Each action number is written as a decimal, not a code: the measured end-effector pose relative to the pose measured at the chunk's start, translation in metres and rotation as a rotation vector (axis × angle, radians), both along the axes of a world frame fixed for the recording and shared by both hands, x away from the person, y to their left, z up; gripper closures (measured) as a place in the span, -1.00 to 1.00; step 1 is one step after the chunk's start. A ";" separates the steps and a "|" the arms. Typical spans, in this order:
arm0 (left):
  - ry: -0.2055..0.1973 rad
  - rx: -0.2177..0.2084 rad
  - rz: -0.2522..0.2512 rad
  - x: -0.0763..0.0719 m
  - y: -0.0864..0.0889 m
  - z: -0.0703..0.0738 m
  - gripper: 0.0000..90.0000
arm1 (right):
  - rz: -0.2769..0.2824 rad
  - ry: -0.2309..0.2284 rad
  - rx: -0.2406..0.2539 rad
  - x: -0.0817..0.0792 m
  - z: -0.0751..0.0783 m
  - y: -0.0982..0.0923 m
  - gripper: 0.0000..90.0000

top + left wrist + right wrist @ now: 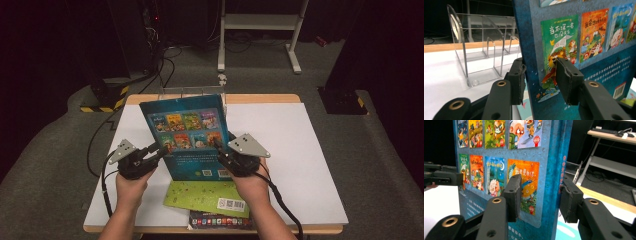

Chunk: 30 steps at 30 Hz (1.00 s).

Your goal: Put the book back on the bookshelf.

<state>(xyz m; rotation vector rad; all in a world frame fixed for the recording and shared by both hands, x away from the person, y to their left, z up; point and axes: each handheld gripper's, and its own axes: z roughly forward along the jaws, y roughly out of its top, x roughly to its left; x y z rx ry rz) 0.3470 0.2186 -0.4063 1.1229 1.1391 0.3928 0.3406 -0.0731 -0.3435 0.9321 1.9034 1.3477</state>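
Note:
A blue picture book stands upright over the table, its back cover with small cover pictures towards me. My left gripper grips its left edge and my right gripper its right edge. In the left gripper view the two pads of that gripper press on either side of the book. In the right gripper view the right gripper is shut the same way near the spine of the book, and the left gripper shows at the far edge.
A clear acrylic book rack with several dividers stands at the table's far edge, behind the book. A green book lies flat on a dark one at the front edge. White table top stretches right. A white stand is on the floor beyond.

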 end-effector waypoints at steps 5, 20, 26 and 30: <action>-0.012 0.012 0.020 0.000 0.001 0.003 0.33 | 0.012 -0.021 0.002 0.000 0.003 0.004 0.30; -0.046 0.015 0.044 0.000 0.012 0.005 0.32 | 0.024 -0.025 -0.001 0.001 0.004 0.015 0.30; -0.044 0.017 0.048 0.002 0.017 0.004 0.32 | 0.029 -0.021 -0.016 0.005 0.005 0.018 0.30; -0.039 0.006 0.057 0.005 0.021 0.003 0.32 | 0.032 -0.020 -0.032 0.008 0.005 0.024 0.30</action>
